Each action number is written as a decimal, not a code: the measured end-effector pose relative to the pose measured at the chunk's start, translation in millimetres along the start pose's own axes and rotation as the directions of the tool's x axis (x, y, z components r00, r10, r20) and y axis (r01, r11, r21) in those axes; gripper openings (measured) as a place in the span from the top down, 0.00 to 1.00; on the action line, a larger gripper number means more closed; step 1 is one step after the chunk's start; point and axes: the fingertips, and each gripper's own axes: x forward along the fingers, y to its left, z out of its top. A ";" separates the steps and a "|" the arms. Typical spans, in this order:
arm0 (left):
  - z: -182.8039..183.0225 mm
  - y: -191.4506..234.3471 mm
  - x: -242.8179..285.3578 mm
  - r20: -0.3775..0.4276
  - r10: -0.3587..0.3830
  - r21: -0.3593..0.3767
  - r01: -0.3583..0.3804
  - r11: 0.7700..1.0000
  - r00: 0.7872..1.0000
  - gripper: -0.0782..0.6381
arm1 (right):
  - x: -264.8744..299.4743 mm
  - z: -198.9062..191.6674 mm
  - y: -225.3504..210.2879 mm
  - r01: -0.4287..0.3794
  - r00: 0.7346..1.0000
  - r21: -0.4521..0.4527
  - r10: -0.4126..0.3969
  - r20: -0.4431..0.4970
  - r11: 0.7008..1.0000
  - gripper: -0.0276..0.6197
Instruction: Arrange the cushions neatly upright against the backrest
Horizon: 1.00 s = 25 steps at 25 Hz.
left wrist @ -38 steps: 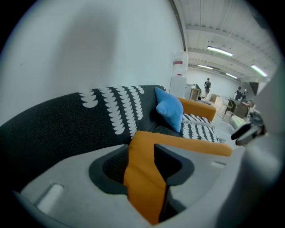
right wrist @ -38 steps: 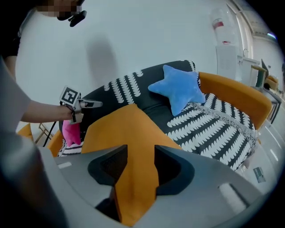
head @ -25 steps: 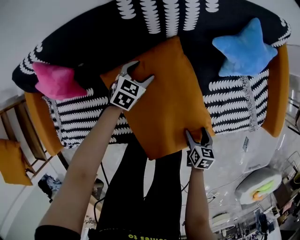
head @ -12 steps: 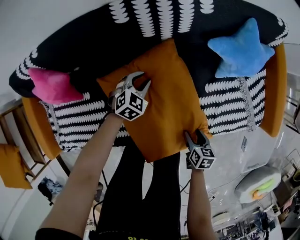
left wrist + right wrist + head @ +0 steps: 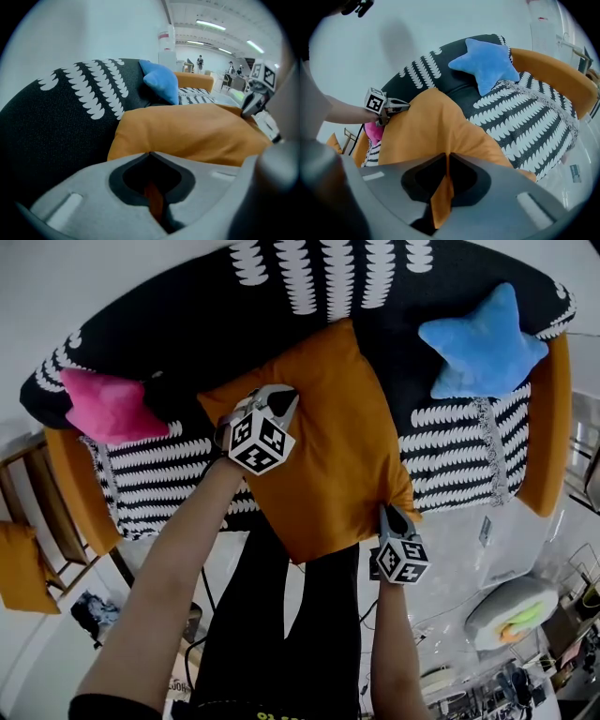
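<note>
As jaws just closed, both pinch cushion [image 5: 337, 427].

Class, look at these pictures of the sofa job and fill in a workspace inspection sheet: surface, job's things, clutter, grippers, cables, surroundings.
Surface: black sofa with white leaf-pattern cover, orange armrests.
Job's things: large orange square cushion lies tilted across the seat, overhanging the front edge; blue star-shaped cushion at the right end, pink cushion at the left end.
Clutter: nothing seen on the sofa.
Grippers: left gripper shut on the orange cushion's upper-left edge; right gripper has just been closing, its jaws now pinching the lower-right corner.
Cables: what look like thin cables on the floor.
Surroundings: wooden chair at left; white-and-green item on the floor at right.
</note>
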 end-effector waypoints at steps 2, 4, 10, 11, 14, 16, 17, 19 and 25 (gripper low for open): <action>2.3 4.8 -3.1 0.002 0.010 0.004 -0.010 1.000 1.000 0.89 | -2.3 2.3 1.7 0.007 1.000 0.007 -0.007 0.010 1.000 0.90; 3.0 15.2 -6.0 0.002 0.034 -0.003 -0.034 0.999 0.999 0.78 | -3.1 2.8 2.9 0.009 1.000 0.011 -0.009 0.010 1.000 0.91; -17.4 51.6 9.3 -0.013 -0.060 -0.264 0.055 0.963 0.998 0.26 | 2.1 -5.6 -5.5 0.004 1.000 -0.037 -0.005 -0.013 0.999 0.91; -22.5 55.8 11.4 -0.018 -0.105 -0.330 0.093 0.939 0.994 0.21 | 2.5 -4.4 -3.6 0.004 1.000 -0.046 -0.004 -0.015 0.999 0.91; -27.3 58.7 13.0 -0.028 -0.214 -0.435 0.181 0.882 0.976 0.21 | 1.2 1.5 2.1 0.004 1.000 -0.052 -0.005 -0.012 0.999 0.91; -25.1 54.0 12.5 -0.035 -0.241 -0.440 0.202 0.875 0.970 0.27 | 0.0 3.0 2.0 0.008 1.000 -0.038 -0.009 -0.006 0.999 0.91; -24.6 51.3 12.0 -0.039 -0.245 -0.437 0.204 0.876 0.969 0.30 | 0.4 3.0 1.9 0.011 1.000 -0.030 -0.011 -0.004 0.999 0.91; -25.7 46.3 10.5 -0.045 -0.242 -0.428 0.200 0.882 0.969 0.37 | 2.4 2.1 2.6 0.014 1.000 -0.018 -0.014 0.000 1.000 0.91; -23.9 37.2 2.0 -0.063 -0.205 -0.367 0.169 0.915 0.977 0.57 | -0.6 4.9 5.0 0.017 1.000 -0.004 -0.017 0.015 1.000 0.91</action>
